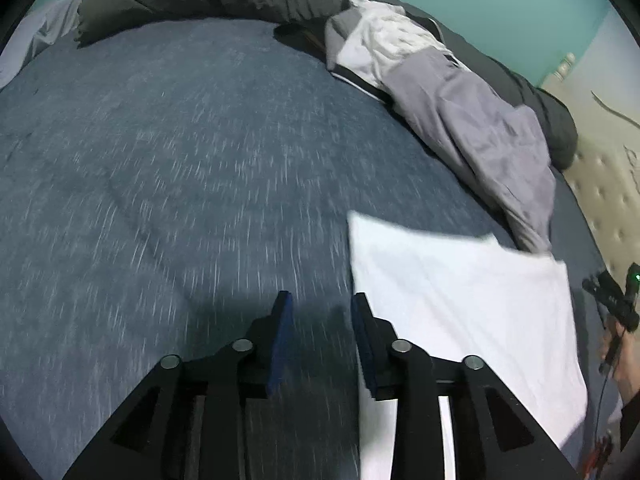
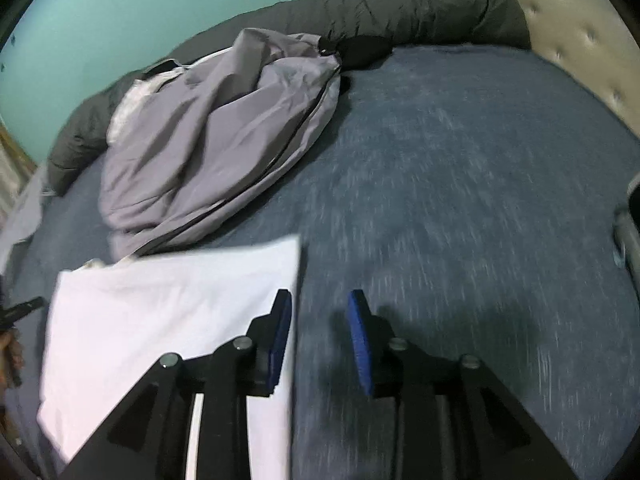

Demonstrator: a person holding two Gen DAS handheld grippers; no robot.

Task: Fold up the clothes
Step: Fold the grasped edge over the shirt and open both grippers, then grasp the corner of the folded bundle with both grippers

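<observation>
Blue heathered bedsheet (image 1: 180, 168) under both claws, left gripper (image 1: 322, 300) and right gripper (image 2: 320, 298) parted and empty, folded white cloth rectangle (image 1: 460, 300) flat between them, crumpled grey garment (image 2: 208, 148) beyond.

Bedsheet (image 1: 180, 160): dark blue, flecked with fine pale streaks, heathered look.
Folded cloth (image 1: 460, 300): plain white, no pattern.
Crumpled garment (image 2: 208, 140): pale lilac-grey, dark line along seam; white lining (image 1: 392, 36) showing at far end.
Rolled duvet (image 2: 420, 4): dark charcoal grey, plain.
Wall (image 2: 120, 12): flat teal green.
Headboard (image 2: 580, 32): beige, buttoned tufting.
Left gripper (image 1: 322, 304): black frame, blue pads, silver round bolt heads.
Right gripper (image 2: 320, 304): same black, brighter blue pads.
</observation>
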